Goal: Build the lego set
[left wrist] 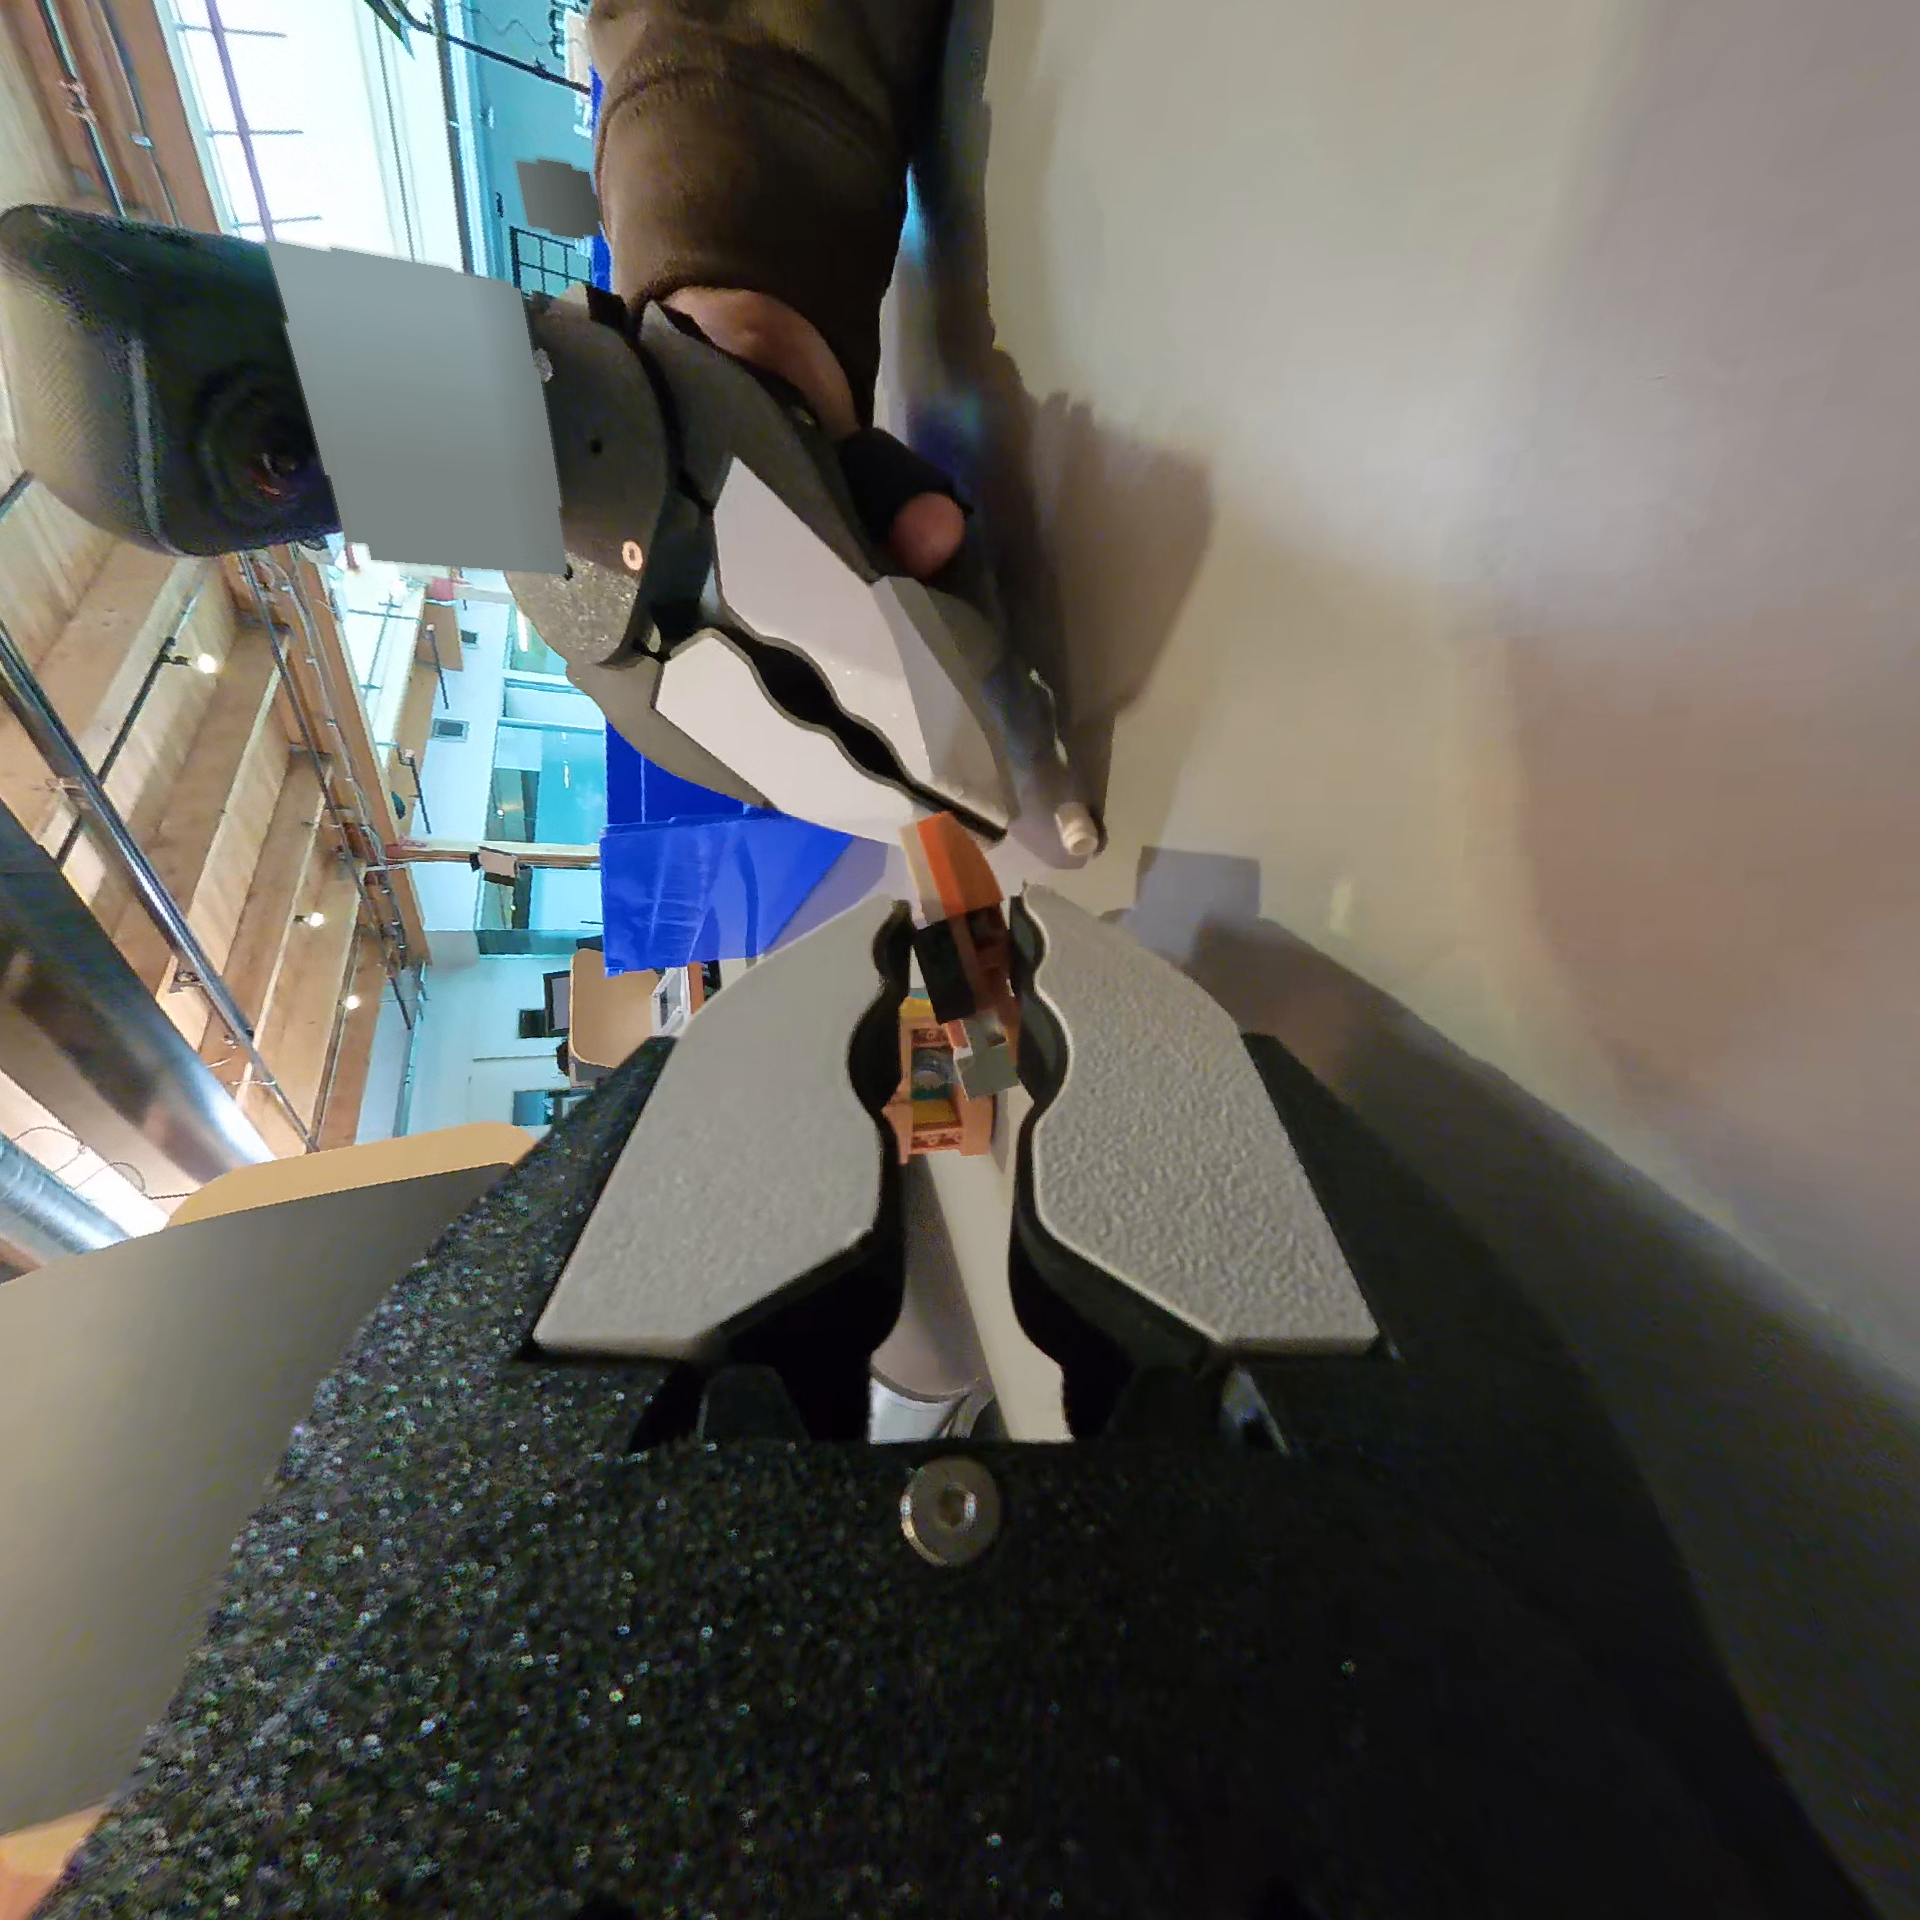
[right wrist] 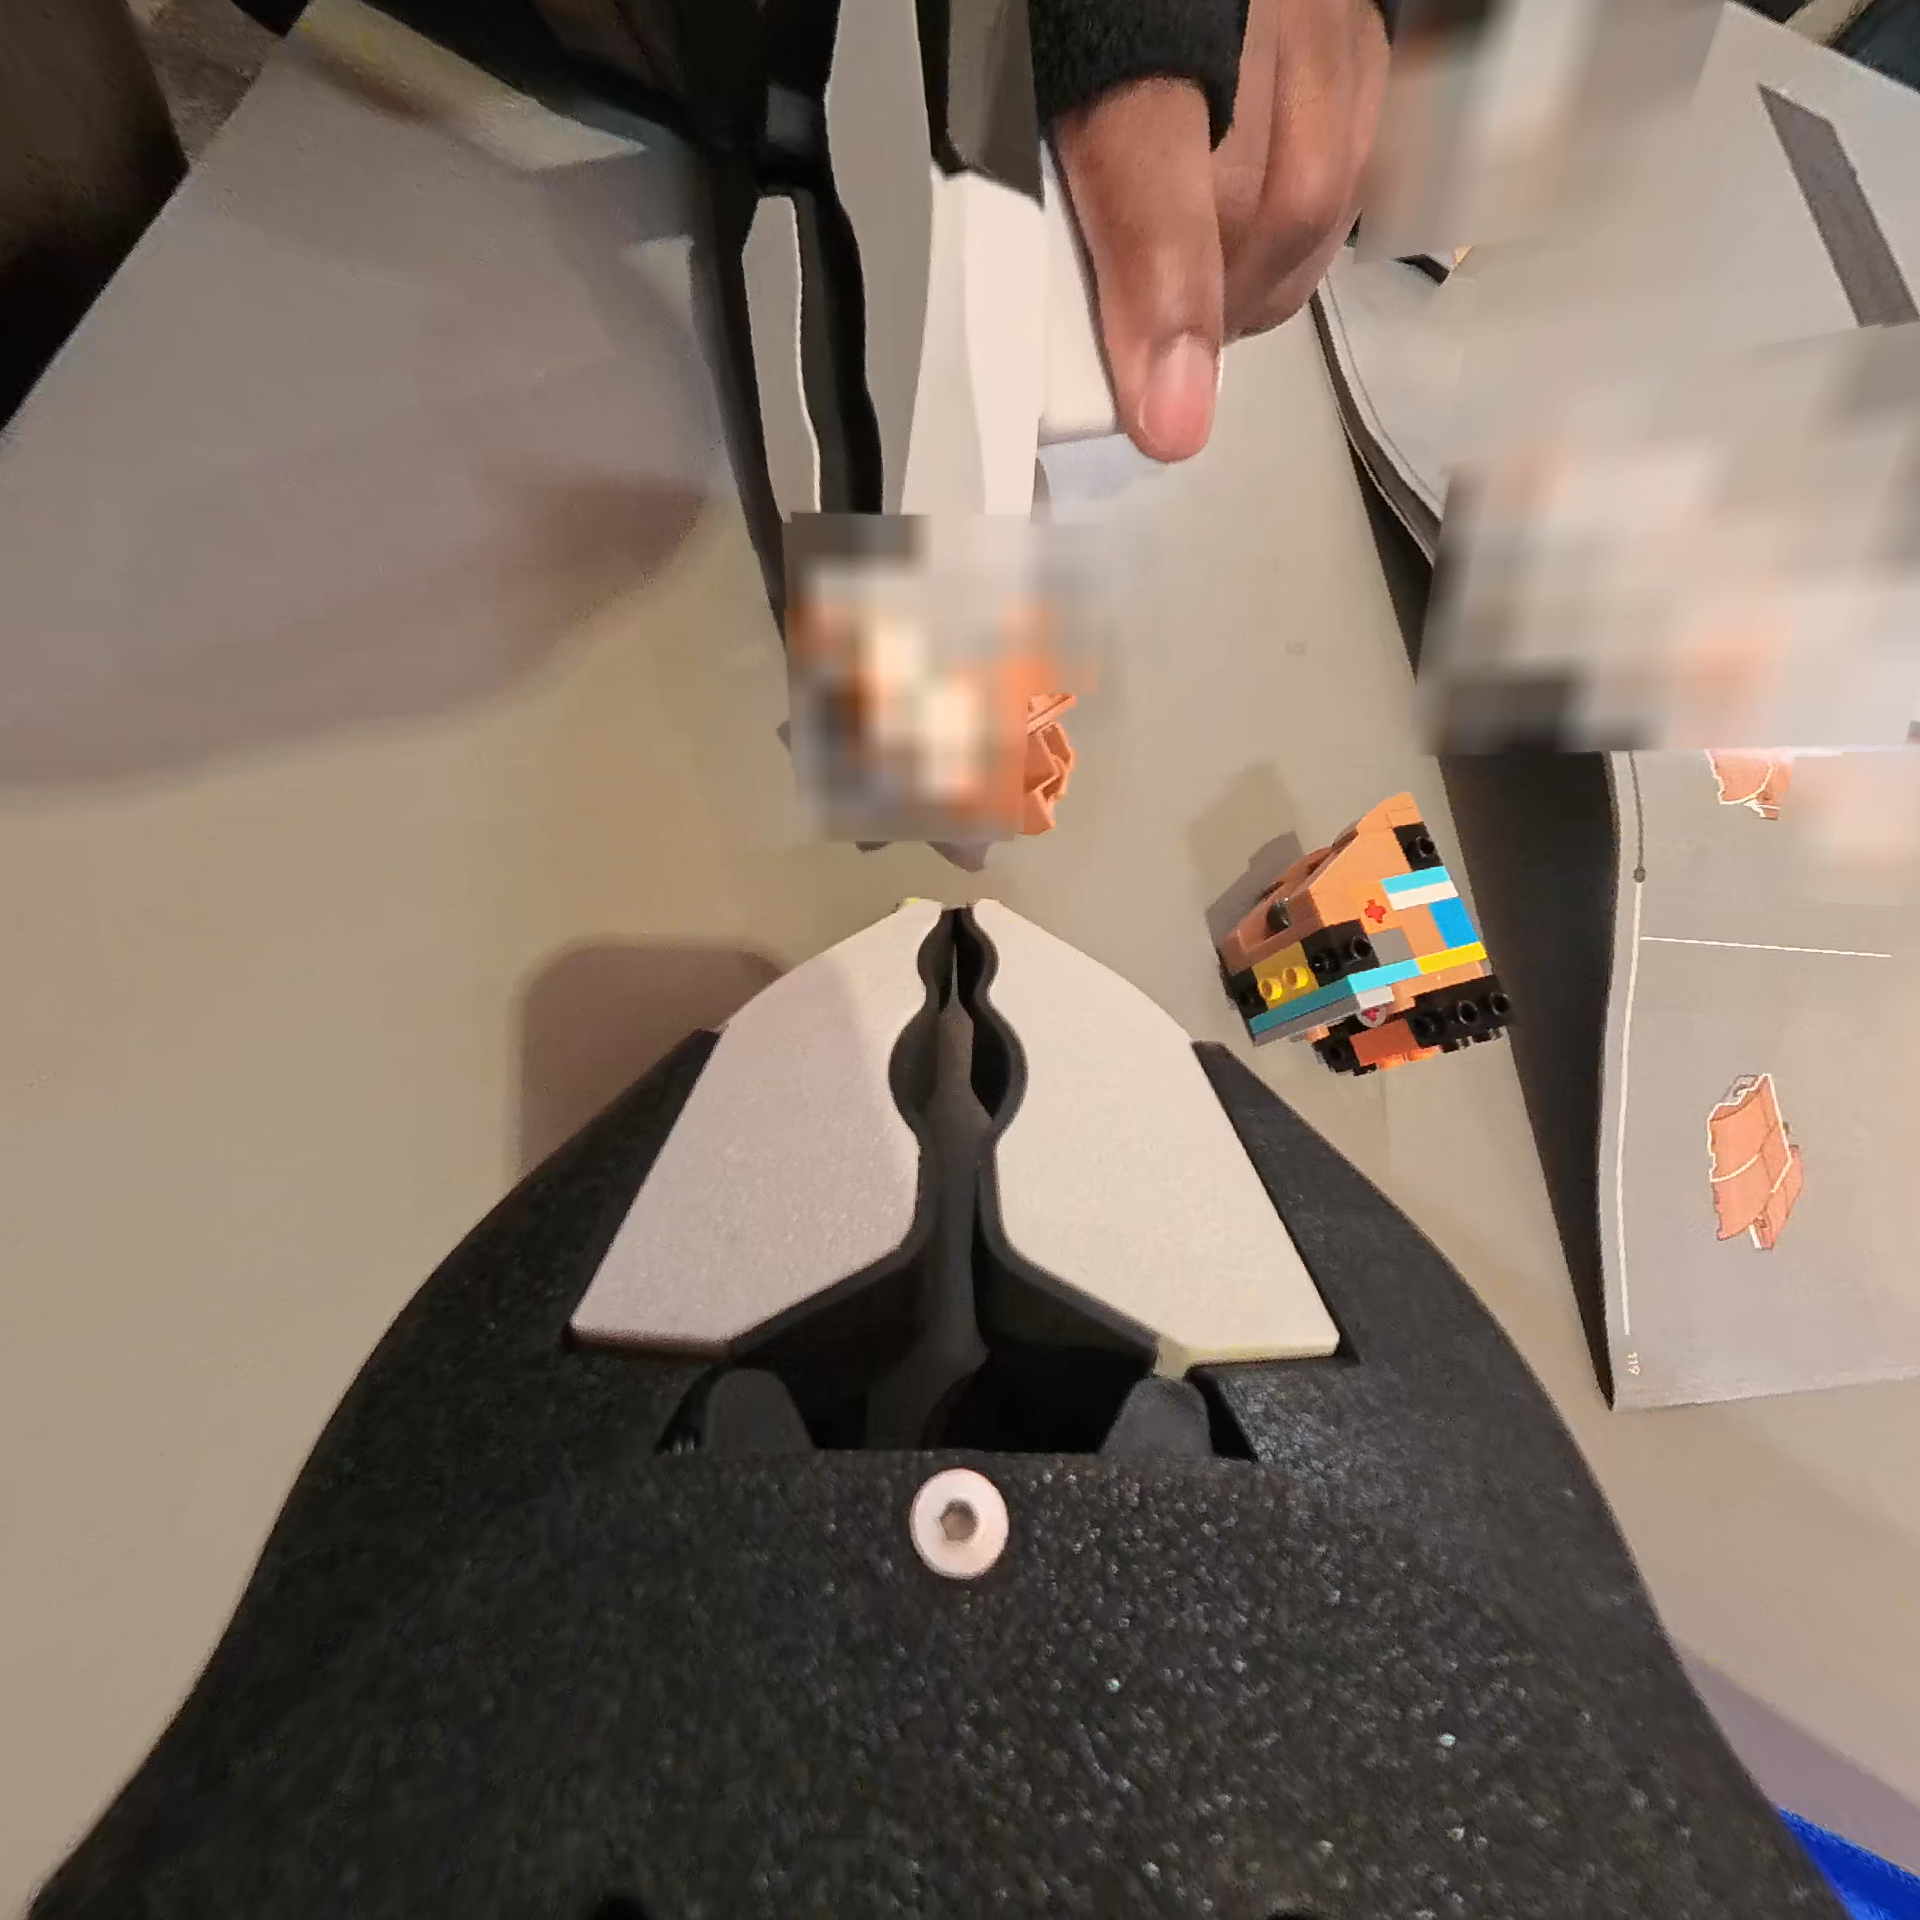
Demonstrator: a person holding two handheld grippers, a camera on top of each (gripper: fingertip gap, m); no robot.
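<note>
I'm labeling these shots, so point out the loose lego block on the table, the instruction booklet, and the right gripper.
lego block (right wrist: 1361, 935), right wrist view, orange top face.
instruction booklet (right wrist: 1766, 1049), right wrist view, grey open page.
right gripper (right wrist: 958, 914), right wrist view, between fingertips.

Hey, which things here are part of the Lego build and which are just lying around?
In the job:
- small Lego assembly in left gripper
- right gripper
- larger Lego block on table
- instruction booklet

Lying about:
- blue sheet

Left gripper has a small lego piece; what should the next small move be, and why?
Probably ease the right gripper forward. Its fingers are shut with nothing visible between them, just short of the lego sub-assembly the left gripper clamps, so pressing it together looks next.
</note>
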